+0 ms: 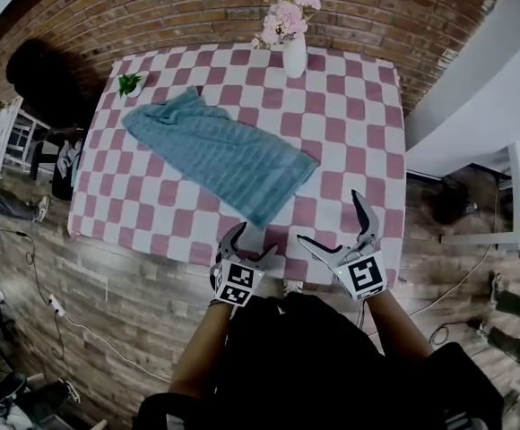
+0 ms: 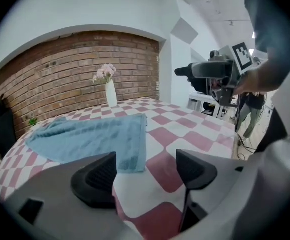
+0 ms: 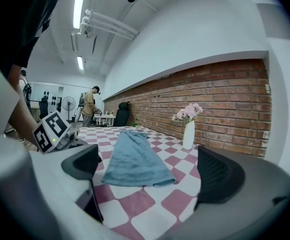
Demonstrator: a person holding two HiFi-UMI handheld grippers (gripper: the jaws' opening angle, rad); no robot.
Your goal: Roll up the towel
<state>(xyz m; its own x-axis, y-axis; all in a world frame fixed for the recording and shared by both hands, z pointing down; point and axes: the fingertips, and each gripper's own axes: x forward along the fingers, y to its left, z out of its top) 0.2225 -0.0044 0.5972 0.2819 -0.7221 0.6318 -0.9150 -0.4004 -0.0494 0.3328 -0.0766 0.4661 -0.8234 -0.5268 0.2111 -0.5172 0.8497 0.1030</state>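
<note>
Standing at the far edge of the checkered table (image 1: 359, 133), a white vase (image 1: 294, 54) of pink flowers is well apart from the towel (image 1: 220, 155). A small potted plant (image 1: 130, 84) sits at the far left corner, near the towel's rumpled far end. The teal towel lies flat, left of centre. Its long axis runs diagonally from that corner to a short end pointing near-right. Bare cloth separates this end from the left gripper (image 1: 251, 243) and the right gripper (image 1: 332, 224). Both hover at the near edge, jaws spread, with only tablecloth showing between them.
</note>
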